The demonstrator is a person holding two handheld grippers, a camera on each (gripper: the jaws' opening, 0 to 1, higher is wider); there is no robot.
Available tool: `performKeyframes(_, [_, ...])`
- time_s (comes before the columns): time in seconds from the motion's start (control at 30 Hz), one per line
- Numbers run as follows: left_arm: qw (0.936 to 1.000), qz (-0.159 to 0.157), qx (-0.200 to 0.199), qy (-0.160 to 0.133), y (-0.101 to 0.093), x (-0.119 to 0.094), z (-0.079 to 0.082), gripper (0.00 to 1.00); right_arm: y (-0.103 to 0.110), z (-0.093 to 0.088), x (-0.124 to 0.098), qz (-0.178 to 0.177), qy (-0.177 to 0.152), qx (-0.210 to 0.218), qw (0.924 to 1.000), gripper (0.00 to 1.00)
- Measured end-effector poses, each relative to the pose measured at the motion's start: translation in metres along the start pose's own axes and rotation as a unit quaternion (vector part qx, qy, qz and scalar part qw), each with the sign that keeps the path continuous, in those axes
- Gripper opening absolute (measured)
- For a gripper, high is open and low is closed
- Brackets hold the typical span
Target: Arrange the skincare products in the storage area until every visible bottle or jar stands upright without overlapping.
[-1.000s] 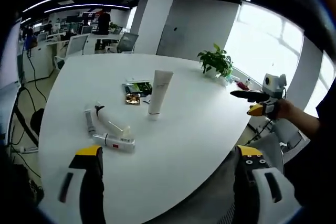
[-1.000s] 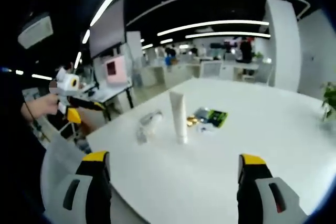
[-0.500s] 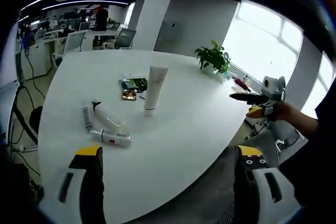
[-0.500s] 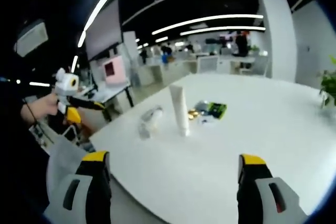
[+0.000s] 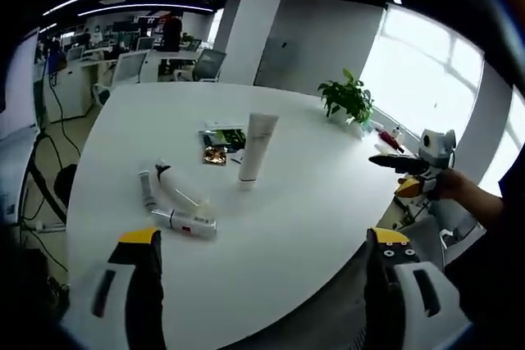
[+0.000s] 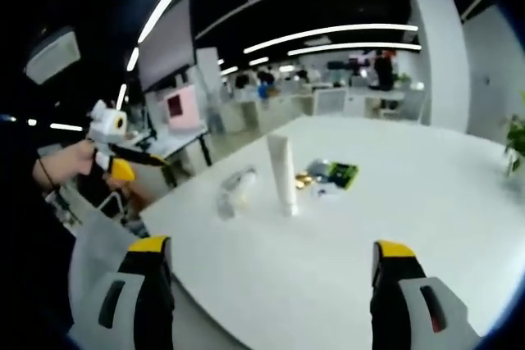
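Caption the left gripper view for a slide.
Open left gripper faces a white table: one upright tube, three products lying flat.

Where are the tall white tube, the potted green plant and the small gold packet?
Tall white tube (image 5: 257, 147): left gripper view, mid-body.
Potted green plant (image 5: 348, 97): left gripper view, its leaves.
Small gold packet (image 5: 216, 155): left gripper view, its centre.

Beside the upright white tube (image 5: 257, 146), the flat packets (image 5: 218, 143) are too small to read — green and gold patches, nothing more. In the right gripper view the lying bottles (image 6: 232, 191) left of that tube blur into one pale clump; their number cannot be told. The small items (image 5: 387, 134) past the potted plant (image 5: 347, 97) are unidentifiable specks — reddish, indistinct.
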State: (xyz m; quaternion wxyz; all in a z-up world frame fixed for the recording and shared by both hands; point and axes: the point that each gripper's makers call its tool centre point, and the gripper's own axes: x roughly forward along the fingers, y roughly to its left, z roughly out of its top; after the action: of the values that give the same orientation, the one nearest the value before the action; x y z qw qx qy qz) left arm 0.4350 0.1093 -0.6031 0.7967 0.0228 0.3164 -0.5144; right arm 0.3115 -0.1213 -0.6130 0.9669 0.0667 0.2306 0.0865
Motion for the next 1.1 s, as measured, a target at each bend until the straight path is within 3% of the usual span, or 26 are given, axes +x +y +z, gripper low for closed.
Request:
performKeyframes(0.5, [0.9990, 0.033, -0.027, 0.016, 0.023, 0.035, 0.006, 0.85, -0.012, -0.015, -0.004, -0.010, 0.001, 0.032, 0.9995, 0.99])
performKeyframes(1.1, [0.9967, 0.031, -0.051, 0.055, 0.045, 0.076, 0.009, 0.80, -0.026, -0.023, 0.007, -0.017, -0.003, 0.059, 0.9981, 0.99])
